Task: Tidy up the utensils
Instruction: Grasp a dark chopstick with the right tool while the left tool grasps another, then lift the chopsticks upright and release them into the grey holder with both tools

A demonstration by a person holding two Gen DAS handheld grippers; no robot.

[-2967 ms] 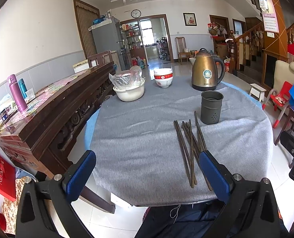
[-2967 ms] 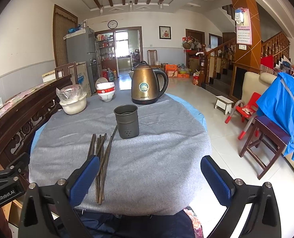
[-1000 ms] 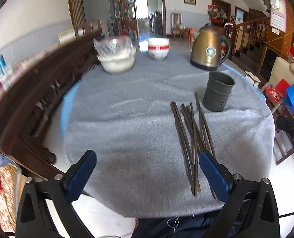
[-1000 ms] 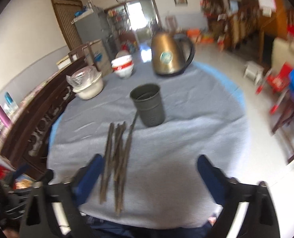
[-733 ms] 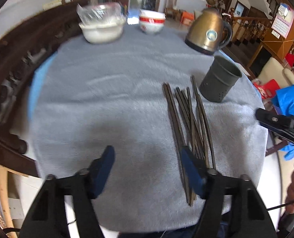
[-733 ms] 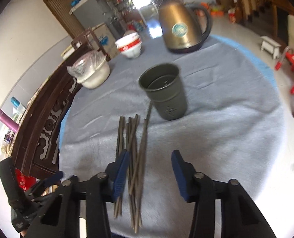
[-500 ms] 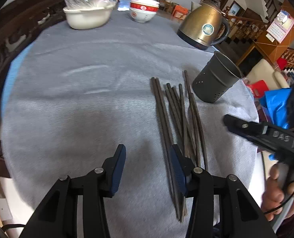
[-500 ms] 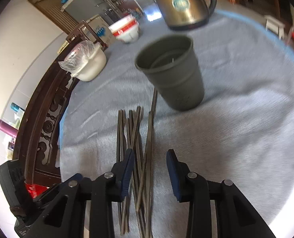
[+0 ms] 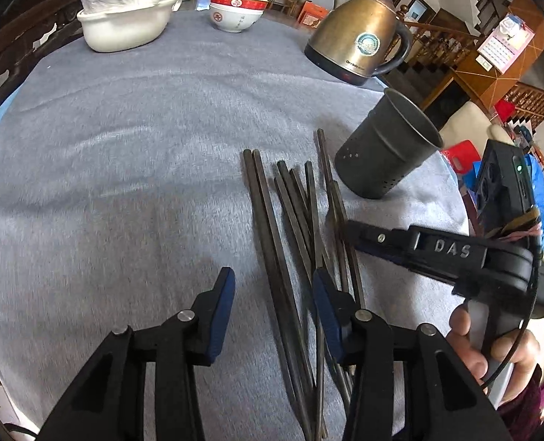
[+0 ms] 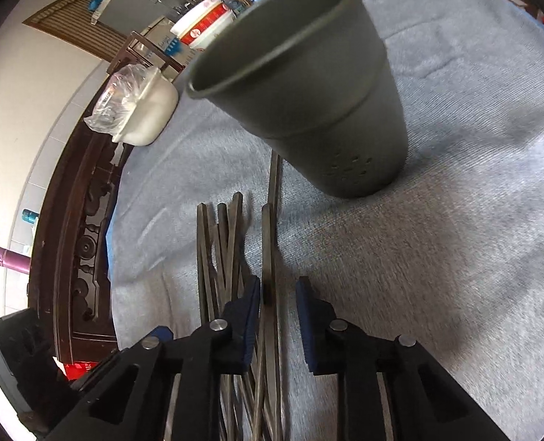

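A: In the left wrist view, where are the chopsticks (image 9: 301, 242)?

B: They lie loose on the grey cloth (image 9: 125, 169), just beside the dark holder cup (image 9: 382, 154), on its near side. The left gripper (image 9: 272, 294) has just been narrowing; its pads stand partly apart, astride the leftmost sticks, not pressing them. The right gripper (image 9: 353, 228) reaches over the sticks nearest the cup, carried by a hand (image 9: 492, 345).

A: And the right wrist view?

B: The cup (image 10: 308, 103) stands upright, close ahead. The right gripper (image 10: 278, 305) has just been closing; a narrow gap remains, with one or two sticks (image 10: 270, 257) inside, not yet clamped, I think.

A: So which step?

B: The first pickup. Next, I judge, the pads must pinch, lift, tilt the sticks upright and drop them into the cup.
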